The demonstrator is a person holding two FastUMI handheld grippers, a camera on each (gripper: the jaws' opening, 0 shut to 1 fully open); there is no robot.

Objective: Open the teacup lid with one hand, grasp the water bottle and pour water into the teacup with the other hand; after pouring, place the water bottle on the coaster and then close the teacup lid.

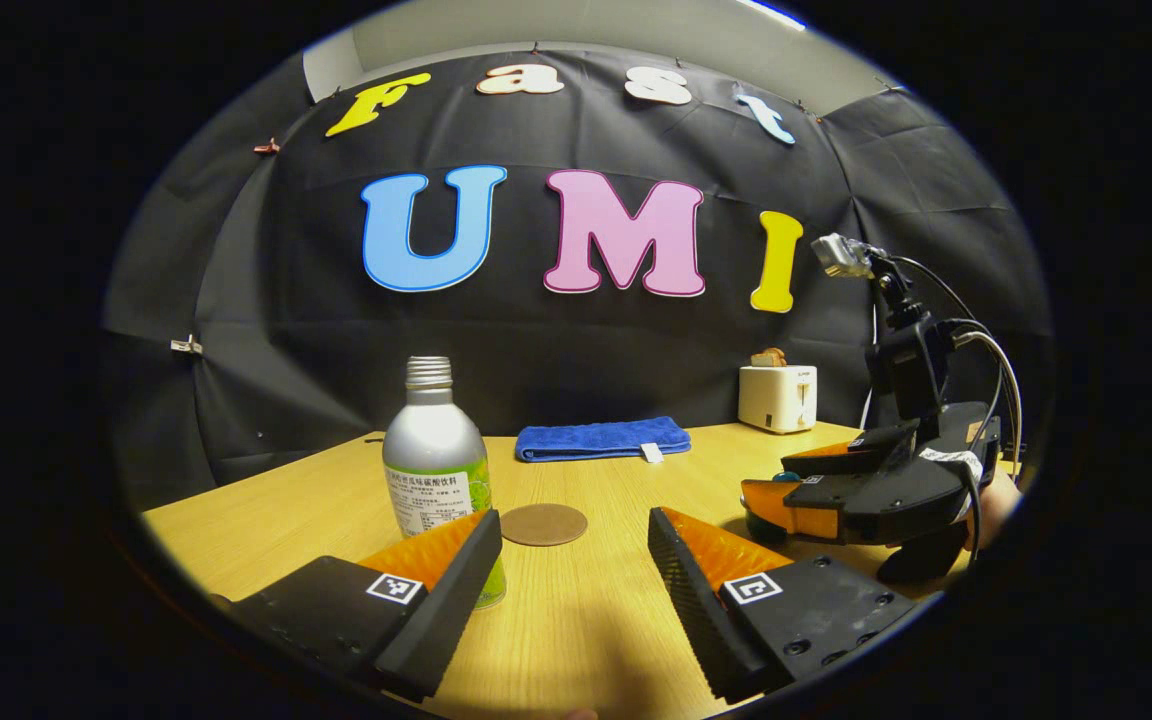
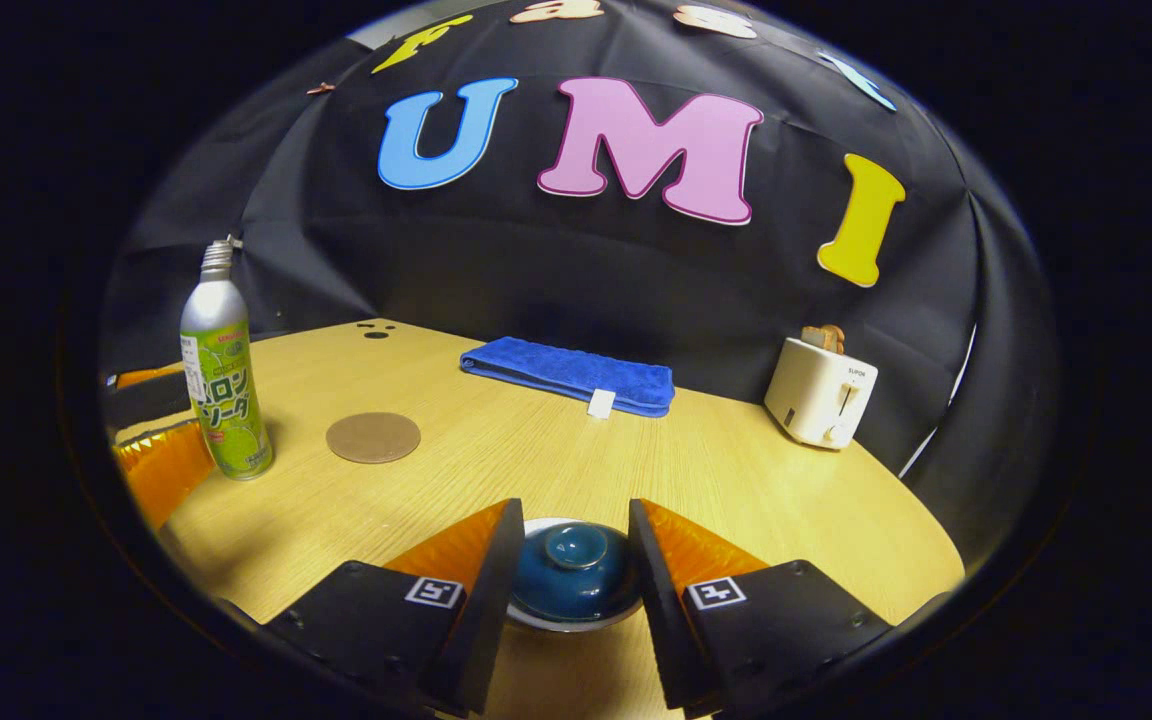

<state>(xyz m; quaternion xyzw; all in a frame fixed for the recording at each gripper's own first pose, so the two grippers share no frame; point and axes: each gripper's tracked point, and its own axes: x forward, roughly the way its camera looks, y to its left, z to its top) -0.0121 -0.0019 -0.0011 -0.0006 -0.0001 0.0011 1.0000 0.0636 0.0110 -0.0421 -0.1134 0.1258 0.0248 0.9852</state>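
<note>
A silver bottle [image 1: 434, 465] with a green label and no cap stands upright on the wooden table, just behind my left gripper's left finger [image 1: 456, 580]. My left gripper [image 1: 571, 545] is open and holds nothing; the round brown coaster [image 1: 543, 524] lies ahead between its fingers. In the right gripper view the teacup's dark blue lid [image 2: 574, 570] sits on the cup, over a white saucer [image 2: 576, 624]. My right gripper [image 2: 573, 515] is open, one finger on each side of the lid, wider than its knob. The bottle [image 2: 223, 385] and coaster [image 2: 373, 437] stand at the far left there.
A folded blue towel [image 2: 571, 373] lies at the back of the table. A white toaster [image 2: 820, 392] with bread in it stands at the back right. The right gripper [image 1: 841, 495] and its cables rise at the right of the left gripper view.
</note>
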